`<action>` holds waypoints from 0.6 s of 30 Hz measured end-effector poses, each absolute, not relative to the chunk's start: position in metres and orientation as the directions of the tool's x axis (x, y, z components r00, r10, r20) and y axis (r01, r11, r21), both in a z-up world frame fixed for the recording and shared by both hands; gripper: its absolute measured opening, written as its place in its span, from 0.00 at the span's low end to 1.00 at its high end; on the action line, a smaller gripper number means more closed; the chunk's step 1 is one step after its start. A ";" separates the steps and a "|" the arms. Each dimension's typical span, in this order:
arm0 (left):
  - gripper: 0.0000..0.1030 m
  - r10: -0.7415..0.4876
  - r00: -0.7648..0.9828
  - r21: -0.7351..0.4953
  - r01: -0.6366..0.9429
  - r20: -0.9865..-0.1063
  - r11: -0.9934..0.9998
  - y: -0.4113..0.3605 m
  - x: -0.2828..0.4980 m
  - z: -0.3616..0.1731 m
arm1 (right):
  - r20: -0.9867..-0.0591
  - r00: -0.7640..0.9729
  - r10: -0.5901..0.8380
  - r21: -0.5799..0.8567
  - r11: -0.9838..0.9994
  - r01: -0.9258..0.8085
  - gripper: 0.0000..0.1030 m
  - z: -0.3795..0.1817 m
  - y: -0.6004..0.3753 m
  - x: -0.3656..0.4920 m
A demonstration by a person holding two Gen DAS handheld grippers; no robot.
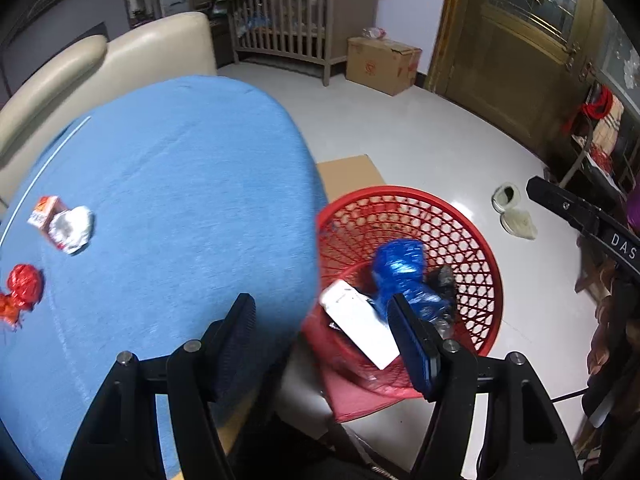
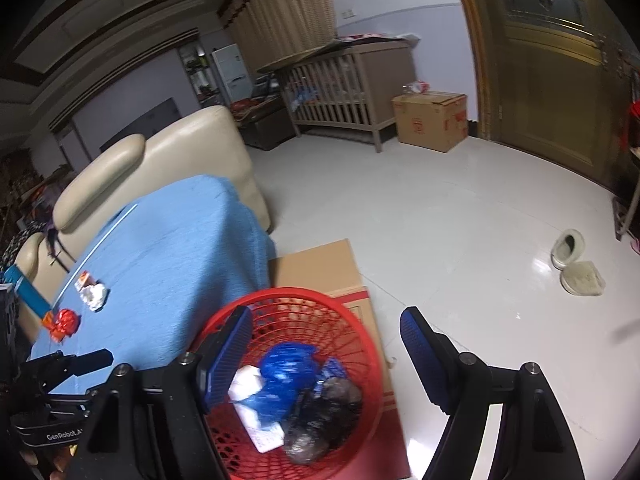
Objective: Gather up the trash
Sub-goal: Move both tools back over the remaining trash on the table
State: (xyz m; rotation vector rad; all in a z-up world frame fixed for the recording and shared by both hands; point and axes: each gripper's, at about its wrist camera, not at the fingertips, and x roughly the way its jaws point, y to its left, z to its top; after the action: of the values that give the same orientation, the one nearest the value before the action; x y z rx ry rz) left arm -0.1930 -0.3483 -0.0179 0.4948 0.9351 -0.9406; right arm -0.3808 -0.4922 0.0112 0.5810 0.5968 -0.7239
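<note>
Red basket (image 1: 472, 216) already holds several scraps, both grippers, left (image 1: 324, 320) and right (image 2: 326, 336), gape empty, while crumpled red wrapper (image 1: 22, 288), white wad (image 1: 74, 228) and small carton (image 1: 44, 210) remain on the table (image 1: 180, 168)

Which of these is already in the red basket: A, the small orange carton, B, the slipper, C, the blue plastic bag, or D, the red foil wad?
C: the blue plastic bag lies inside the red basket, beside a white box.

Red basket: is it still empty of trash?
No, the red basket already holds a blue plastic bag, a white box and dark wrappers.
</note>
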 end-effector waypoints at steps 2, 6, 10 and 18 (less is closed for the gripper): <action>0.67 -0.469 0.269 -0.034 0.839 -0.841 0.543 -0.336 -0.187 -0.014 | -0.671 0.616 -0.412 0.278 0.631 0.725 0.77 0.012 -0.486 -0.371; 0.67 -0.476 0.302 -0.046 0.805 -0.826 0.591 -0.311 -0.171 -0.006 | -0.666 0.639 -0.383 0.274 0.672 0.688 0.77 0.017 -0.472 -0.351; 0.70 -0.463 0.347 -0.061 0.743 -0.816 0.666 -0.277 -0.146 -0.002 | -0.668 0.656 -0.352 0.264 0.712 0.651 0.77 0.019 -0.457 -0.329; 0.71 -0.361 0.439 -0.087 0.531 -0.823 0.843 -0.197 -0.089 -0.011 | -0.683 0.678 -0.271 0.239 0.794 0.559 0.77 0.017 -0.419 -0.282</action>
State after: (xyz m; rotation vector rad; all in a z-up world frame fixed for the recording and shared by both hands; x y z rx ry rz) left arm -0.0887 -0.1969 -0.0113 0.1951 0.9688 -0.5587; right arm -0.2819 -0.4193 0.0166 0.4580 0.6780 -0.4853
